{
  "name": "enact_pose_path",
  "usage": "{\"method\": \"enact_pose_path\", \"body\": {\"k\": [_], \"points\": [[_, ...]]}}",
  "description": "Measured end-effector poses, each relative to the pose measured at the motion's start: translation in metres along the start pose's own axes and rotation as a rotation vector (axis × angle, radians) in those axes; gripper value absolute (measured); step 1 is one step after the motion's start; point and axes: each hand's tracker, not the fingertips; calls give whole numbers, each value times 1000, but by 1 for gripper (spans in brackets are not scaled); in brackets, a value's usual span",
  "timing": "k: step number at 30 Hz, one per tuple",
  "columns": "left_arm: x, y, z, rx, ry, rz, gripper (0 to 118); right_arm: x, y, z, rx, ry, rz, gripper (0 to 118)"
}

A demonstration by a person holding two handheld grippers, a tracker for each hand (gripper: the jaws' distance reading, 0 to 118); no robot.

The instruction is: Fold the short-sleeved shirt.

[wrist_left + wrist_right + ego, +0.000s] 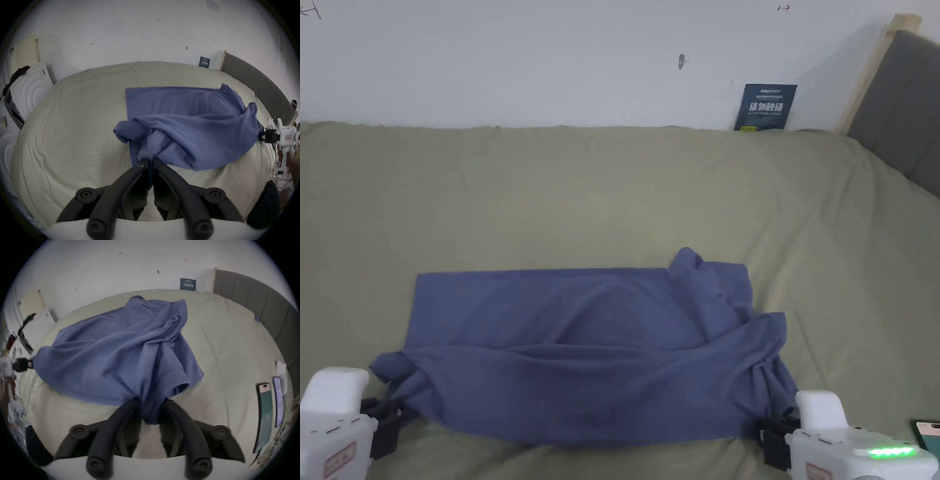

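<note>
Shirt [587, 350] lies across the bed [612, 187], near edge raised. Left gripper [150, 160] is clenched on the bunched hem corner; right gripper [151, 402] grasps fabric beside the sleeve [178, 384]. Risk: uneven travel skews the fold; the bunched corners may slip out, and the loose sleeve may tuck under.

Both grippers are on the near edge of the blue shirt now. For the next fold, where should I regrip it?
Probably the far edge of the shirt: it lies flat and straight on the bed. Come from the ends, left gripper at the squared far-left corner, right gripper at the bunched collar end.
</note>
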Motion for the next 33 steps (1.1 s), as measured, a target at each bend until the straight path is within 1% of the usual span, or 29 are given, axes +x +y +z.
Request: {"method": "enact_pose_path", "body": {"k": [2, 3, 7, 9, 11, 13, 15, 16, 17, 18, 20, 22, 23, 24, 25, 26, 27, 28, 29, 30, 31, 33], "points": [[4, 0, 2, -13, -9, -28, 0, -8, 3, 19, 25, -8, 28, 15], [6, 0, 9, -10, 13, -57, 0, -9, 7, 30, 37, 7, 42, 14], [6, 6, 52, 27, -10, -68, 0, -17, 21, 81, 62, 61, 64, 14], [5, 4, 81, 40, -37, -87, 0, -19, 26, 110, 46, 80, 86, 14], [4, -1, 104, 25, -48, -100, 0, -13, 22, 129, 33, 93, 100, 14], [7, -12, 129, 13, -54, -99, 0, -8, 15, 145, 2, 112, 97, 14], [5, -31, 140, -29, -76, -70, 0, -7, -1, 153, -41, 116, 95, 14], [4, -42, 142, -51, -85, -53, 0, -5, -10, 152, -68, 111, 104, 14], [-11, -57, 126, -77, -92, -44, 0, -2, -22, 148, -82, 99, 105, 14], [-12, -70, 122, -100, -96, -24, 0, -1, -34, 143, -102, 95, 103, 14], [-12, -91, 109, -148, -106, 8, 0, 2, -57, 130, -140, 100, 71, 14], [-5, -106, 98, -153, -98, 20, 0, 0, -74, 121, -119, 86, 62, 15], [-5, -114, 93, -140, -87, 23, 1, -2, -81, 119, -77, 57, 44, 27], [-7, -119, 92, -86, -75, 42, 10, -3, -87, 118, -32, 65, 38, 57], [-7, -122, 92, -58, -90, 67, 49, -5, -91, 120, 24, 40, 42, 104], [-9, -123, 96, -54, -99, 107, 65, 3, -98, 112, 56, 7, 42, 112], [-10, -123, 103, -44, -70, 124, 79, 4, -98, 118, 63, 0, 36, 118], [-11, -124, 112, -21, -59, 126, 92, 3, -97, 128, 95, 20, 24, 118], [-12, -124, 131, 57, -60, 128, 105, -2, -96, 145, 165, 22, 22, 118], [-10, -124, 146, 114, -31, 127, 102, -11, -92, 166, 198, 34, 13, 118], [-5, -124, 160, 156, 14, 112, 102, -19, -89, 181, 243, 35, 25, 118], [15, -127, 196, 317, 77, 37, 102, -30, -89, 209, 403, 15, 45, 118]]}}
